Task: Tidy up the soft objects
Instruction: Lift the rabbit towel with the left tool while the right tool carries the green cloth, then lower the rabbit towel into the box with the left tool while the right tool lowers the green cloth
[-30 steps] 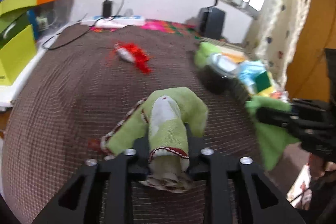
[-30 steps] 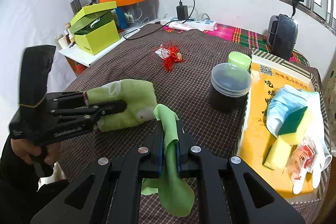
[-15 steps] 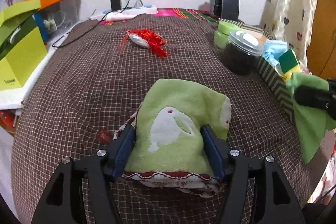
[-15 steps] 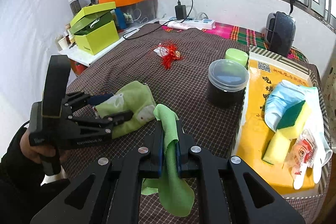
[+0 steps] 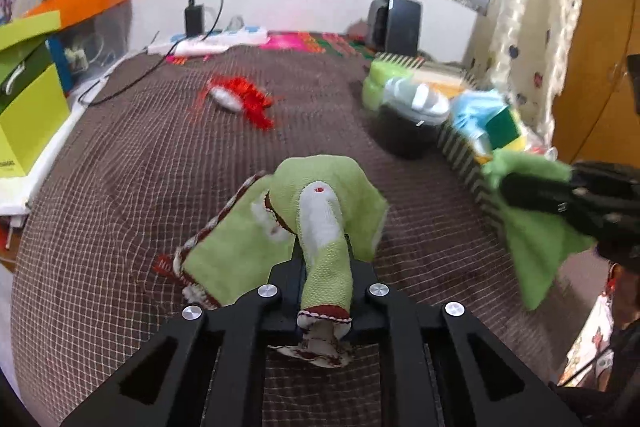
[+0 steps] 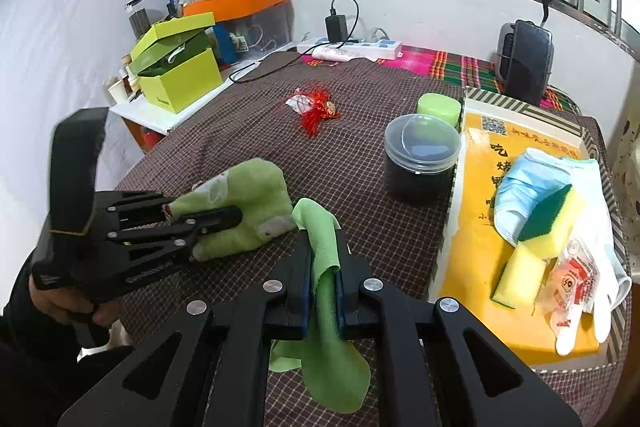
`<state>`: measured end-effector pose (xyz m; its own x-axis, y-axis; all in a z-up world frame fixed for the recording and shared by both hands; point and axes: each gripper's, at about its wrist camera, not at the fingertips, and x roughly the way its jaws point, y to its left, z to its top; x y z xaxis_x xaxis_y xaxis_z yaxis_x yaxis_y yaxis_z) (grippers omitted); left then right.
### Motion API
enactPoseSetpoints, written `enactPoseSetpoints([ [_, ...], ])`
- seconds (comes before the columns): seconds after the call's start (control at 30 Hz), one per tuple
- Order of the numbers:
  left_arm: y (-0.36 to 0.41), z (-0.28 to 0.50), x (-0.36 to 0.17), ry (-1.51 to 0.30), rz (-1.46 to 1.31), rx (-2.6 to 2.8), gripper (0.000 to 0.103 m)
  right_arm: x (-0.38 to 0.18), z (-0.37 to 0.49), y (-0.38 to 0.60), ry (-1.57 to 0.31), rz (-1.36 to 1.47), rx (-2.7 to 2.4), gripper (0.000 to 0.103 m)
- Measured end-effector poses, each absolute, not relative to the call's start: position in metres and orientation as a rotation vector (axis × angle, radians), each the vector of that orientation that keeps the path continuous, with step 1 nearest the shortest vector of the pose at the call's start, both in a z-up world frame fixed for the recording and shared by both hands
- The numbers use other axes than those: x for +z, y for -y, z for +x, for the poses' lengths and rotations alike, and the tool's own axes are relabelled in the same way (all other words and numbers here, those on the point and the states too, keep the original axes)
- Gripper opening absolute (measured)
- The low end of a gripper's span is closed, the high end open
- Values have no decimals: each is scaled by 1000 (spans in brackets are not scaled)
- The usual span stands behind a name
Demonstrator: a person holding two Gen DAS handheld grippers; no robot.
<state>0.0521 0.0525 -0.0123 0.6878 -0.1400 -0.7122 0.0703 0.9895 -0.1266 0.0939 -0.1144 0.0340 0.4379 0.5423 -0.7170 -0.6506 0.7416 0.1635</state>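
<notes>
My left gripper [image 5: 323, 255] is shut on a green towel with a white rabbit [image 5: 320, 223], bunched between its jaws just above the brown checked tablecloth [image 5: 132, 195]. It also shows in the right wrist view [image 6: 240, 203], with the left gripper [image 6: 216, 223] at the left. My right gripper [image 6: 322, 247] is shut on a thin green cloth [image 6: 324, 291] that hangs below the jaws. In the left wrist view this cloth [image 5: 536, 243] and the right gripper [image 5: 520, 187] are at the right.
A yellow tray [image 6: 480, 267] at the right holds a blue face mask [image 6: 524, 183], sponges [image 6: 552, 223], a white glove and a packet. A dark lidded jar [image 6: 420, 163], green tub [image 6: 438, 109] and red tassel [image 6: 316, 107] lie on the cloth. Green boxes [image 6: 176, 71] stand far left.
My left gripper went from open around the flat rabbit towel to shut on it, bunching it up. The right gripper still holds the green cloth.
</notes>
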Motion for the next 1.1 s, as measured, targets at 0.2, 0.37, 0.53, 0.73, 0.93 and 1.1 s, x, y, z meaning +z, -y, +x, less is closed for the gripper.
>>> enactPoseSetpoints([
  [0.2,-37,46,11,-747,-105,-183,12,40,90,125,-813,-123,722,9],
  [0.37,-23,44,26,-714,-105,-226,12,48,88,139,-785,-104,696,9],
  [0.53,-5,47,41,-684,-99,-271,12,54,90,159,-764,-83,652,9],
  [0.73,16,54,54,-659,-94,-322,12,60,95,187,-747,-53,583,9],
  [0.93,40,62,62,-649,-75,-378,12,62,100,213,-742,-28,522,9],
  [1.1,55,71,67,-646,-67,-411,12,64,107,230,-739,-10,480,10],
])
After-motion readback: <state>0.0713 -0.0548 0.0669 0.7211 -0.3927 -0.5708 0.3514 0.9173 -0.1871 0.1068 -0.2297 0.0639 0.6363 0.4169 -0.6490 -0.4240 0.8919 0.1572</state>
